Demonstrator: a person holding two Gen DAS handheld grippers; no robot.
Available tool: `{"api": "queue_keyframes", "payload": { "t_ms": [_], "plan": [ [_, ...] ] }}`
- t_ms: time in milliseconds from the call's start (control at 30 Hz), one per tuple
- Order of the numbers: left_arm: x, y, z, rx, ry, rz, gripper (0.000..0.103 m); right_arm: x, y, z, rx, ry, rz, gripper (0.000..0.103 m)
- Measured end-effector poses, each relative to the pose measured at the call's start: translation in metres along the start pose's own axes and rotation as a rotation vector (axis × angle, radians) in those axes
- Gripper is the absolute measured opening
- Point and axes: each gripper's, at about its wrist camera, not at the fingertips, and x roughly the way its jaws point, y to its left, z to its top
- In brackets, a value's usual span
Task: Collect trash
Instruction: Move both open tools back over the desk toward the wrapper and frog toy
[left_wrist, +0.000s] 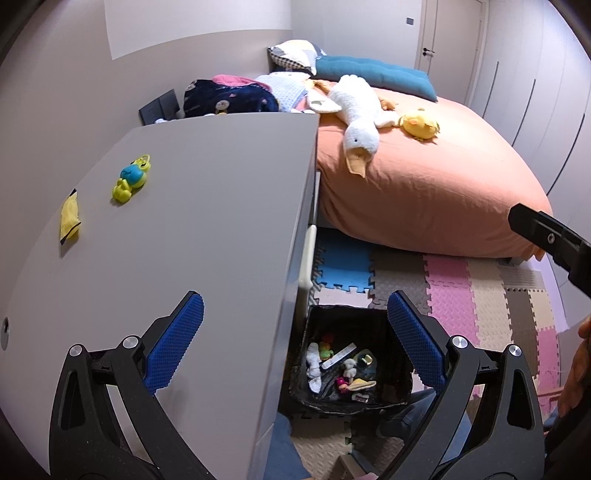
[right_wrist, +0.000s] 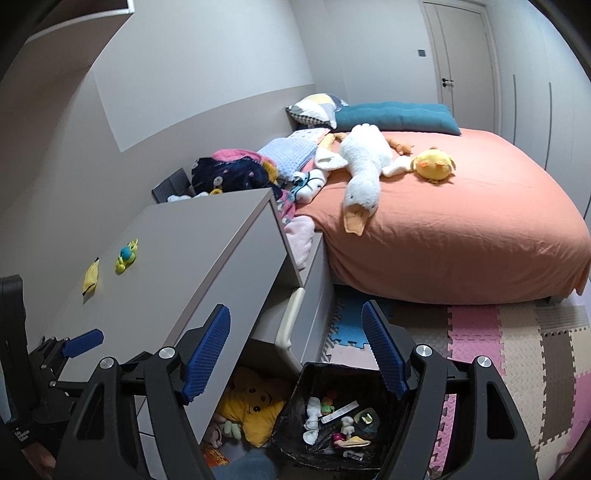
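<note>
The left tool (left_wrist: 295, 339) stands wide open with nothing between its blue pads (left_wrist: 413, 338), held above the front edge of the grey surface (left_wrist: 221, 221) and the black trash bin (left_wrist: 395, 393) on the floor. The right tool (right_wrist: 295, 350) is open and empty too, over the same bin (right_wrist: 295, 391). The bin sits at about 6 o'clock in both views, just beside the surface, and holds mixed trash: white crumpled pieces, a white strip, bits of colour. On the surface, at about 9 o'clock in the left view, lie a yellow wrapper (left_wrist: 70, 218) and, just beside it but apart, a yellow and blue toy (left_wrist: 133, 177). At 1 o'clock the bed (left_wrist: 443, 192) with an orange sheet carries a white plush goose (left_wrist: 360, 107) and a yellow plush chick (left_wrist: 420, 124). Foam puzzle mats (left_wrist: 480, 295) cover the floor
</note>
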Motion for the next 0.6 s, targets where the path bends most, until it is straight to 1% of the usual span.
{"api": "queue_keyframes", "payload": {
  "t_ms": [267, 600],
  "plan": [
    [0.002, 0.023, 0.006, -0.015, 0.002, 0.03, 0.096, 0.018, 0.027, 0.007, -0.041, 0.018, 0.034, 0.074],
    [0.005, 0.077, 0.011, -0.105, 0.008, 0.076, 0.096, 0.045, 0.074, 0.016, -0.096, 0.044, 0.094, 0.074]
  ]
}}
